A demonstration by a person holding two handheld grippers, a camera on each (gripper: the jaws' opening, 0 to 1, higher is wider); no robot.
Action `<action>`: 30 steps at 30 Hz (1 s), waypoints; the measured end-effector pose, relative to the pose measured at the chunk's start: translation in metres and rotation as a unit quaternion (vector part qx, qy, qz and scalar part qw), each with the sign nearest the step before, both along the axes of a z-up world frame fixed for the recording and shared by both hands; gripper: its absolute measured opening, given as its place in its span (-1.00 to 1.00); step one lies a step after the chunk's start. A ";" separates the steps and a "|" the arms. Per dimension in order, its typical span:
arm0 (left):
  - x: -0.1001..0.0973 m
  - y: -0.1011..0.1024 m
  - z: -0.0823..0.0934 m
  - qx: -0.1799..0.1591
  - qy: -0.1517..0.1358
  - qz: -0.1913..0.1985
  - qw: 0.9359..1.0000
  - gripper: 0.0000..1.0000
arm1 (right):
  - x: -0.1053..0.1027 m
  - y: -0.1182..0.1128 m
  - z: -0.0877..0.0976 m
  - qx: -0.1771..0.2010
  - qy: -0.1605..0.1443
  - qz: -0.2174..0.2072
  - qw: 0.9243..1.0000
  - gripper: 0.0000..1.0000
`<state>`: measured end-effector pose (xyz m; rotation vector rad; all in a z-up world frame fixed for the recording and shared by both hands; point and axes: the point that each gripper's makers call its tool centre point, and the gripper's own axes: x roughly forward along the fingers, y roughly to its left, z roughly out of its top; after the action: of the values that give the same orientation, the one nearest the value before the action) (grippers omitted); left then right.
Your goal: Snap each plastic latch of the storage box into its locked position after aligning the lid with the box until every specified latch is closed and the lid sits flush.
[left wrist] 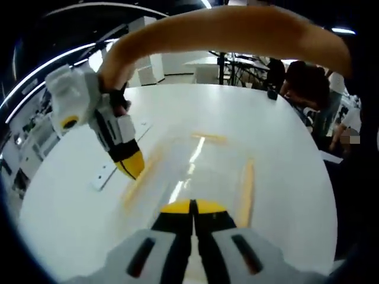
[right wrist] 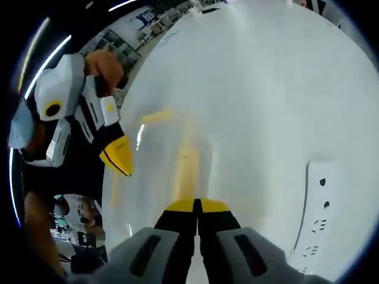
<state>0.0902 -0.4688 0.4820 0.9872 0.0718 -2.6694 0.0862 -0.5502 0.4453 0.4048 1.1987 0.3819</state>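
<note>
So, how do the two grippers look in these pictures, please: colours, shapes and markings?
Both grippers look alike. The left gripper has black jaws with yellow tips, rising from grey shells with dark slots. The right gripper matches it. Seen from the side, each has a white body with a yellow round mark and black panels. The arm above is bare, with no sleeve visible.

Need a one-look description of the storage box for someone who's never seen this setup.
On the large round white table, in front of both grippers, sits the storage box. It is clear plastic, nearly see-through against the tabletop. Its yellow latches along the edges mark it out from the flat white power strip beside it.
</note>
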 end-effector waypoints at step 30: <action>-0.001 -0.014 0.001 -0.017 -0.029 0.034 0.999 -1.00 | 0.001 0.010 -0.004 0.032 0.000 0.014 0.999 -1.00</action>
<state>0.0892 -0.4823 0.4829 1.0336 0.0474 -2.5703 0.0873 -0.5401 0.4410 0.4436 1.1957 0.4457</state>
